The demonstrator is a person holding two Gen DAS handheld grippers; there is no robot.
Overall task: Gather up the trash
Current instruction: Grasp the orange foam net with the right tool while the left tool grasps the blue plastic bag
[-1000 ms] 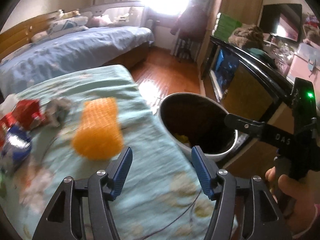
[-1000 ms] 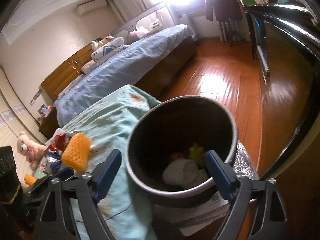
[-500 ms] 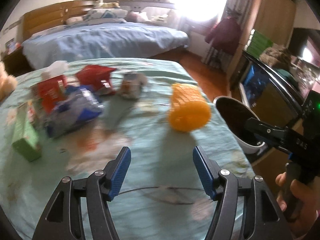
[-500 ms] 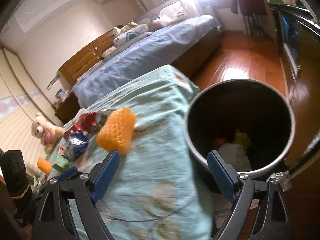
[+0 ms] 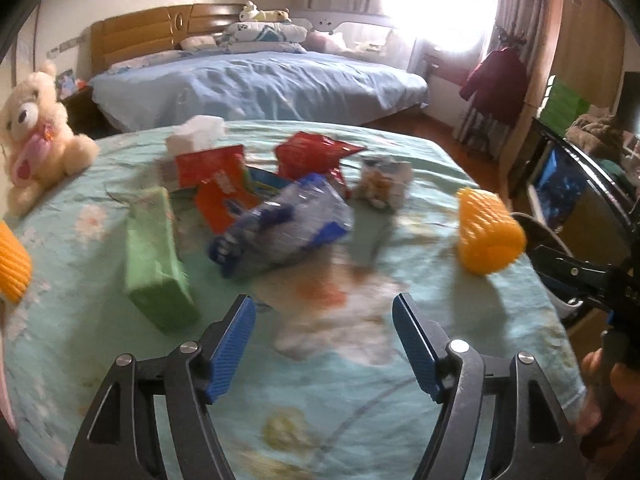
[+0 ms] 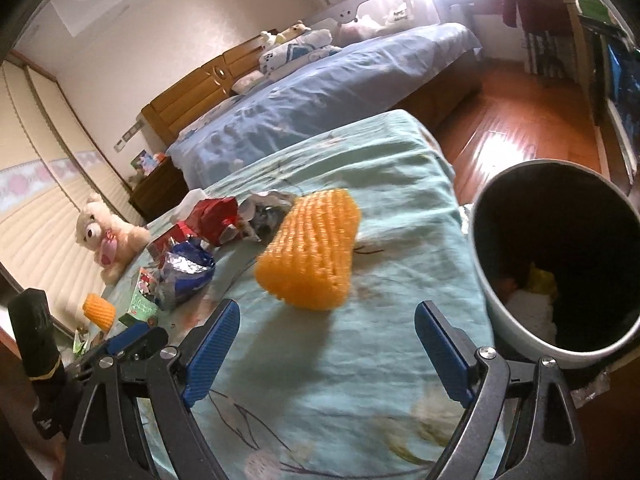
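Both grippers are hanging empty over the tabletop (image 5: 472, 360). The left gripper (image 5: 324, 344) has just been opening its jaws, nothing between them; the right gripper (image 6: 326, 354) is standing wide open. The trash is lying ahead: a foil bag (image 5: 280, 232), red wrappers (image 5: 316, 156) and a green box (image 5: 154, 264) in a heap, an orange foam net (image 6: 310, 252) nearer the bin (image 6: 504, 280) at the tabletop's edge. Judging from this, the right one should be straddling the net squarely and pinching gently, since foam crushes.
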